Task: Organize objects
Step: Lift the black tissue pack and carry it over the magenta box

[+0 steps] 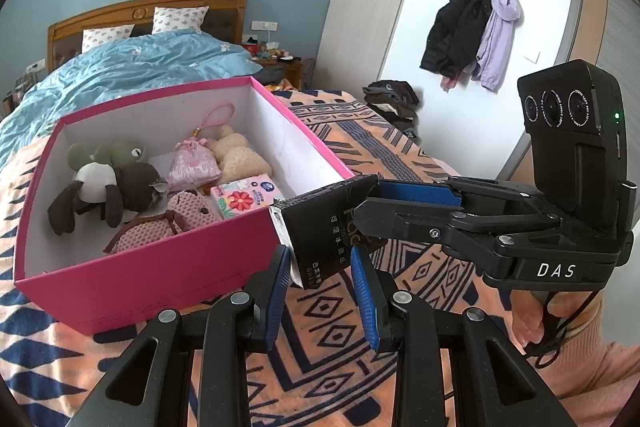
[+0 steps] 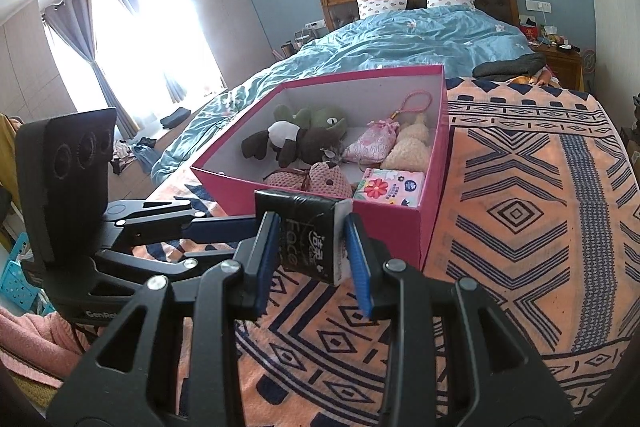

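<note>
A black tissue pack (image 1: 320,227) (image 2: 308,239) hangs just above the patterned blanket, right in front of the pink box's near corner. My left gripper (image 1: 320,253) is shut on its lower end, blue pads against both sides. My right gripper (image 1: 368,203) (image 2: 310,223) is shut on the other end and comes in from the right in the left wrist view. In the right wrist view my left gripper (image 2: 244,237) reaches the pack from the left. The open pink box (image 1: 160,259) (image 2: 400,223) holds plush toys (image 1: 108,179), a pink pouch (image 1: 194,163) and a floral tissue pack (image 1: 246,197) (image 2: 390,189).
The box stands on an orange and navy patterned blanket (image 2: 520,211) at the foot of a bed with a blue duvet (image 2: 420,35). Coats (image 1: 472,27) hang on the wall at right. A person's hand (image 1: 528,319) grips the right tool. A blue basket (image 2: 16,279) sits at the left.
</note>
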